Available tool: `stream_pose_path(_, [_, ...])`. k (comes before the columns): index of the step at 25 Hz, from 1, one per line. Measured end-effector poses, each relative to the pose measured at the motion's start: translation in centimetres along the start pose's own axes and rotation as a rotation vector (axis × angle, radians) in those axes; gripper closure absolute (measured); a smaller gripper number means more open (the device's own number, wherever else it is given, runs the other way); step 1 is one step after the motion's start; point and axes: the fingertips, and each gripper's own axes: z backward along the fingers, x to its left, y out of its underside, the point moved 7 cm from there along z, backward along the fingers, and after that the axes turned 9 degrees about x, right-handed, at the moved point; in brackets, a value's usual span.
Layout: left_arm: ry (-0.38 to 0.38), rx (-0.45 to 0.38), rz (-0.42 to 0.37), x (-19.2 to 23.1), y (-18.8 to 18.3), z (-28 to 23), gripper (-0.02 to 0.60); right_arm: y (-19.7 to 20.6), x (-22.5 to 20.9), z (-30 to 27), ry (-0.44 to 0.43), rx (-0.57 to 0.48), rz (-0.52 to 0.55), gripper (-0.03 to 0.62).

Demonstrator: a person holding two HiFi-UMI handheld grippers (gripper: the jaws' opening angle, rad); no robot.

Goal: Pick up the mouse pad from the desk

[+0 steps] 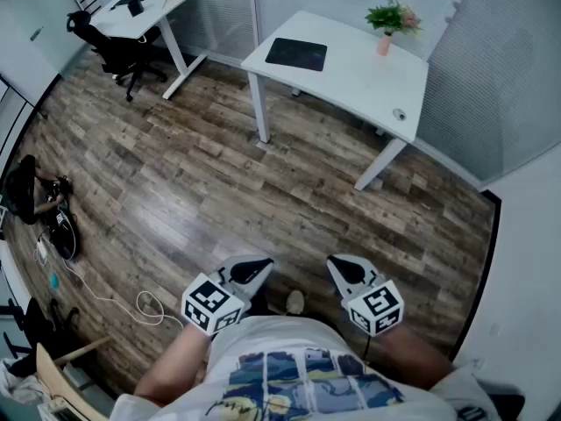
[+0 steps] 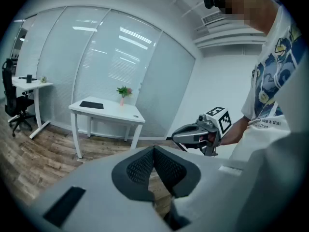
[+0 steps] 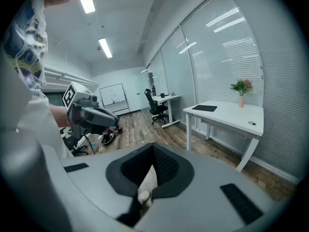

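A dark rectangular mouse pad [image 1: 296,54] lies flat near the left end of a white desk [image 1: 351,82] far ahead across the floor. It also shows on that desk in the left gripper view [image 2: 91,104] and in the right gripper view [image 3: 204,108]. My left gripper [image 1: 258,270] and right gripper [image 1: 340,270] hang close to my body, far from the desk, both shut with nothing between the jaws. Each appears in the other's view: the right gripper [image 2: 177,136], the left gripper [image 3: 114,119].
A pink vase with a green plant [image 1: 391,20] and a small round object [image 1: 399,114] stand on the desk. A second desk [image 1: 145,11] with a black office chair [image 1: 114,46] stands at back left. Cables and bags [image 1: 53,226] lie on the wood floor at left.
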Motion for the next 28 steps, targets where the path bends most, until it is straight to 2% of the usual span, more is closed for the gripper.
stream_pose_path(8, [0.013, -0.023, 0.0, 4.0, -2.0, -1.7, 0.578, -3.2, -3.3, -3.2, 0.02, -0.03, 0.022, 0.596])
stream_pose_path(15, [0.028, -0.075, -0.013, 12.1, -6.3, -1.3, 0.578, -9.7, -5.8, -8.6, 0.052, -0.053, -0.004, 0.594])
stream_pose_path(19, [0.03, -0.084, -0.035, 17.1, -8.3, -0.7, 0.578, -13.5, -6.5, -11.9, 0.102, -0.07, 0.001, 0.591])
stream_pose_path(24, [0.026, -0.09, -0.043, 22.4, -9.8, -0.8, 0.577, -16.0, -7.6, -15.6, 0.138, -0.069, -0.009, 0.546])
stream_pose_path(28, [0.029, -0.1, -0.031, 25.2, -11.3, -1.8, 0.577, -17.3, -9.0, -16.8, 0.154, -0.035, -0.017, 0.537])
